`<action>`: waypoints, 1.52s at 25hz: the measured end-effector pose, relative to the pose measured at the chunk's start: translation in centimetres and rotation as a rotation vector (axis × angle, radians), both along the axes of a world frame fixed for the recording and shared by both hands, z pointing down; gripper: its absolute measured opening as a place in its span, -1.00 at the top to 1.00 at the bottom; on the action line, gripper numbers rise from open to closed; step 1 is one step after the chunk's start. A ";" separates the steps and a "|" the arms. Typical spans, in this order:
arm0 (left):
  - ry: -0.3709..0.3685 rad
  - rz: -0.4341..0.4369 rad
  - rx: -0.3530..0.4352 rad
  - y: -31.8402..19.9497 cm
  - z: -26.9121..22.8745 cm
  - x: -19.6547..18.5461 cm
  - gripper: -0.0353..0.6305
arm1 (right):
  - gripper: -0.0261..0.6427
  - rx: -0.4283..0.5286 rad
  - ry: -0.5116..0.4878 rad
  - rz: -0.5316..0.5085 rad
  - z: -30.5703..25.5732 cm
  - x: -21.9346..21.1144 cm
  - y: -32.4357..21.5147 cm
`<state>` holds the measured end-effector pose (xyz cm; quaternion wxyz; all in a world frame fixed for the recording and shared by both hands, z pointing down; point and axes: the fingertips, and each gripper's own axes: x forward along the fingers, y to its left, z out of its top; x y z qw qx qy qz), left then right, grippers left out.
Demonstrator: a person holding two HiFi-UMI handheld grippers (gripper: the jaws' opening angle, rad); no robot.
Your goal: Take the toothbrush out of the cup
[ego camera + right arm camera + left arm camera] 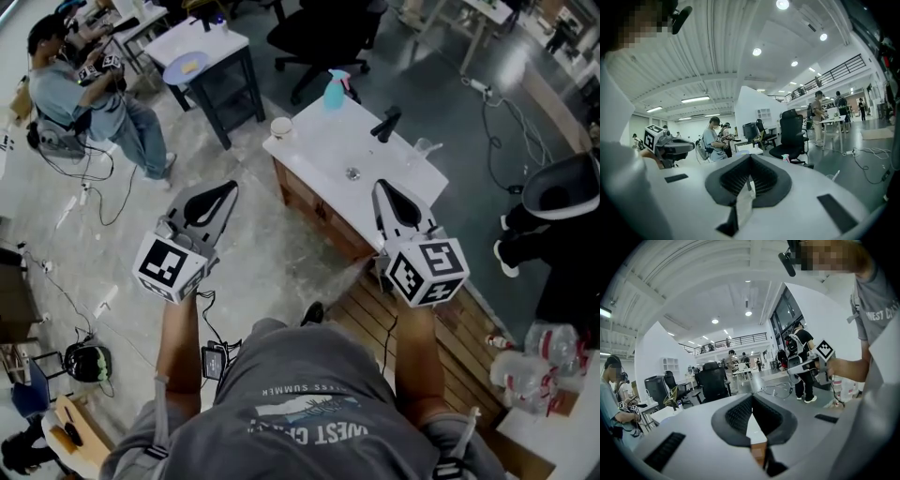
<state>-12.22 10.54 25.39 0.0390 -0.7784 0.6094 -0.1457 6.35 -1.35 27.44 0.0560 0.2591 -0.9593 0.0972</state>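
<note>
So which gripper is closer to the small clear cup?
Right: the right gripper is at the white table's edge, short of the clear cup; the left gripper is over the floor.

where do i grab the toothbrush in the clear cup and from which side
Grip the toothbrush by the end sticking out above the cup rim, coming from above. It leans out of the cup, so only that end is free; the rest sits inside the wall. The right gripper is nearer, though shut now, so probably open it first.
</note>
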 end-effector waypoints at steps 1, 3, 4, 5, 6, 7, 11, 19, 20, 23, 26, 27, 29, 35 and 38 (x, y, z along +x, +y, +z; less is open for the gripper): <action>0.000 0.001 -0.005 -0.4 0.2 0.1 0.89 | 0.89 -0.004 0.000 -0.001 0.2 0.1 -0.4; 0.000 0.004 -0.011 -1.0 0.5 0.4 0.89 | 0.89 -0.012 0.003 0.000 0.6 0.3 -1.0; 0.001 0.006 -0.013 -1.2 0.6 0.5 0.89 | 0.89 -0.016 0.004 0.000 0.8 0.4 -1.3; 0.002 0.007 -0.017 -1.5 0.7 0.5 0.89 | 0.89 -0.020 0.005 0.002 0.9 0.5 -1.5; 0.003 0.008 -0.021 -1.7 0.8 0.6 0.89 | 0.89 -0.025 0.005 0.005 1.0 0.6 -1.6; 0.004 0.011 -0.025 -2.0 0.9 0.6 0.89 | 0.89 -0.028 0.006 0.008 1.1 0.7 -1.7; 0.009 0.041 -0.034 -3.8 1.6 0.6 0.89 | 0.89 -0.035 0.013 0.039 1.6 1.4 -2.6; 0.023 0.135 -0.030 -9.4 1.8 0.5 0.89 | 0.89 -0.041 0.035 0.128 2.0 2.4 -5.7; 0.025 0.146 -0.030 -10.1 1.9 0.4 0.89 | 0.89 -0.041 0.037 0.139 2.0 2.3 -6.1; 0.028 0.177 -0.039 -12.1 2.0 -0.4 0.89 | 0.89 -0.042 0.038 0.171 1.8 1.7 -7.5; 0.032 0.201 -0.048 -14.2 2.3 -2.0 0.89 | 0.89 -0.043 0.041 0.198 1.6 0.5 -8.8; 0.033 0.208 -0.050 -14.9 2.4 -2.5 0.89 | 0.89 -0.043 0.041 0.209 1.6 0.1 -9.3; 0.033 0.225 -0.056 -16.2 2.7 -3.6 0.89 | 0.89 -0.045 0.042 0.231 1.6 -0.6 -10.1; 0.039 0.290 -0.080 -20.1 3.6 -6.5 0.89 | 0.89 -0.050 0.057 0.306 1.6 -2.8 -11.9; 0.043 0.327 -0.095 -21.9 4.4 -7.7 0.89 | 0.89 -0.051 0.065 0.348 1.6 -3.8 -12.7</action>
